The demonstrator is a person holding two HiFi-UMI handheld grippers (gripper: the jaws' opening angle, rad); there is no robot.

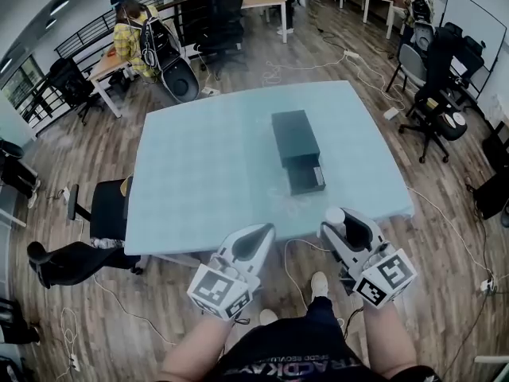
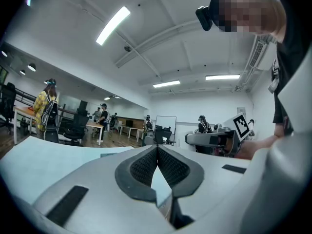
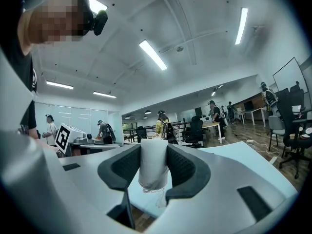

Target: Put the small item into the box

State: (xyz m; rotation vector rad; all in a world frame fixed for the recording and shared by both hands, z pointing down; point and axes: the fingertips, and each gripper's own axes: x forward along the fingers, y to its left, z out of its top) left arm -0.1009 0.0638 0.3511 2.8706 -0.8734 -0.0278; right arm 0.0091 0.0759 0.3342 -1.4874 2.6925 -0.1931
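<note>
Right tongs [image 3: 153,152] gripping small white fabric roll [image 3: 153,172] must reach far to black rectangular box [image 1: 294,138], open drawer [image 1: 305,178]; left tongs [image 2: 157,152] clenched, empty.

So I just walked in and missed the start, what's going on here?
A person stands at the pale blue table with a gripper in each hand. The right gripper holds a small white item in its fingers; the left gripper is shut, empty. The dark box sits mid-table with its drawer open, away from both grippers.
</note>
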